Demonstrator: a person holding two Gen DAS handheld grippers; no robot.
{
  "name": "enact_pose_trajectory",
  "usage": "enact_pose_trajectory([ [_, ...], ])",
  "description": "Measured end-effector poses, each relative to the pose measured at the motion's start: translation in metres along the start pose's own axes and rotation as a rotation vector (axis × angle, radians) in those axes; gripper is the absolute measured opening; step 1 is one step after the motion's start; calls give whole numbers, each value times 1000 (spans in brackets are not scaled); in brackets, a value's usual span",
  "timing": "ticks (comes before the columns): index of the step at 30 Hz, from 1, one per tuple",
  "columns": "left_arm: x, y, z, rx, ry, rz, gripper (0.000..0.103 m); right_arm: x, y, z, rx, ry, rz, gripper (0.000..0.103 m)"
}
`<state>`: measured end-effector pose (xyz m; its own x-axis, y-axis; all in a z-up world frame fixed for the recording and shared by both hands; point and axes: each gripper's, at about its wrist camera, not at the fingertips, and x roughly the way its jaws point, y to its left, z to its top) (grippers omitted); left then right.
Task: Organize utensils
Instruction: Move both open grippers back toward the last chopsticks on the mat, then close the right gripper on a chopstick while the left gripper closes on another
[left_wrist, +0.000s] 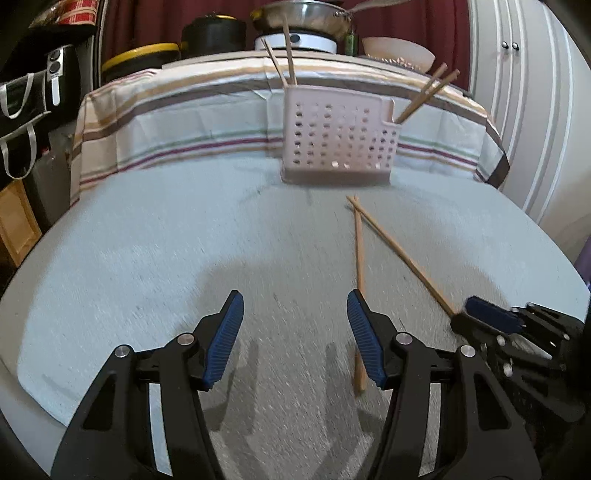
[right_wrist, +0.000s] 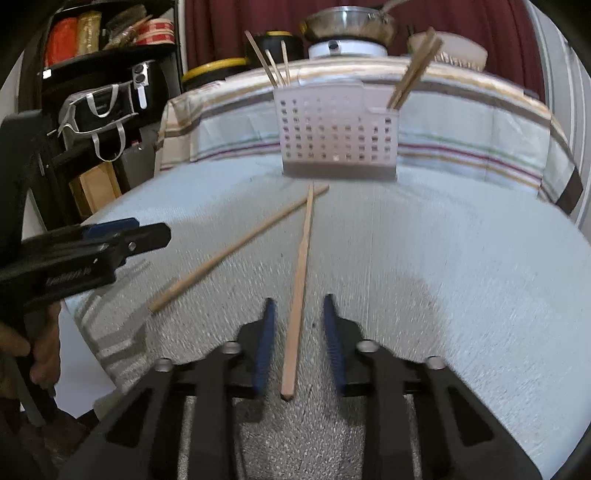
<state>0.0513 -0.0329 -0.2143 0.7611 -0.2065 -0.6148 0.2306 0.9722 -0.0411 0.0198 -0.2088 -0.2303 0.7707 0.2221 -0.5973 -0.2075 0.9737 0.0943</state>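
Both claws are angled down over the pale cloth of the desk (left_wrist: 147, 229). The left claw (left_wrist: 295, 314) is released, blue pads spread wide with only bare cloth in the gap; one loose chopstick (left_wrist: 359, 258) runs just past its right pad, whose tip covers part of the stick. The right claw (right_wrist: 298, 317) straddles the near end of the other chopstick (right_wrist: 301, 266), its pads drawn in close on either side; a sliver of cloth shows between each pad and the wood, so it looks not quite clenched, though motion blur makes that hard to call. The two sticks cross at their far tips, just in front of the perforated holder (left_wrist: 338, 140), which stands at the far middle of the desk with more chopsticks upright in its left and right compartments. In the right wrist view a hand (right_wrist: 40, 347) gripping the left handle is cut off at the left edge.
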Motion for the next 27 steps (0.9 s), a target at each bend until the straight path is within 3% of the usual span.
enact_pose_trajectory([
  [2, 1, -5, -4, 7, 5, -14, 56, -1, -4, -1, 15, -1, -2, 7],
  [9, 10, -24, -10, 42, 27, -64, 55, -11, -24, -1, 49, -41, -73, 7],
  [11, 13, -28, -13, 46, 38, -71, 46, -12, -33, -3, 62, -44, -95, 7],
  [17, 18, -33, -16, 58, 48, -80, 38, -14, -50, -9, 104, -53, -99, 7],
  [22, 16, -35, -19, 59, 31, -76, 21, -14, -50, -11, 110, -67, -80, 17],
  [24, 15, -36, -20, 60, 26, -79, 16, -15, -49, -12, 105, -75, -77, 27],
  [27, 15, -36, -21, 65, 22, -81, 10, -18, -48, -15, 103, -87, -73, 30],
])
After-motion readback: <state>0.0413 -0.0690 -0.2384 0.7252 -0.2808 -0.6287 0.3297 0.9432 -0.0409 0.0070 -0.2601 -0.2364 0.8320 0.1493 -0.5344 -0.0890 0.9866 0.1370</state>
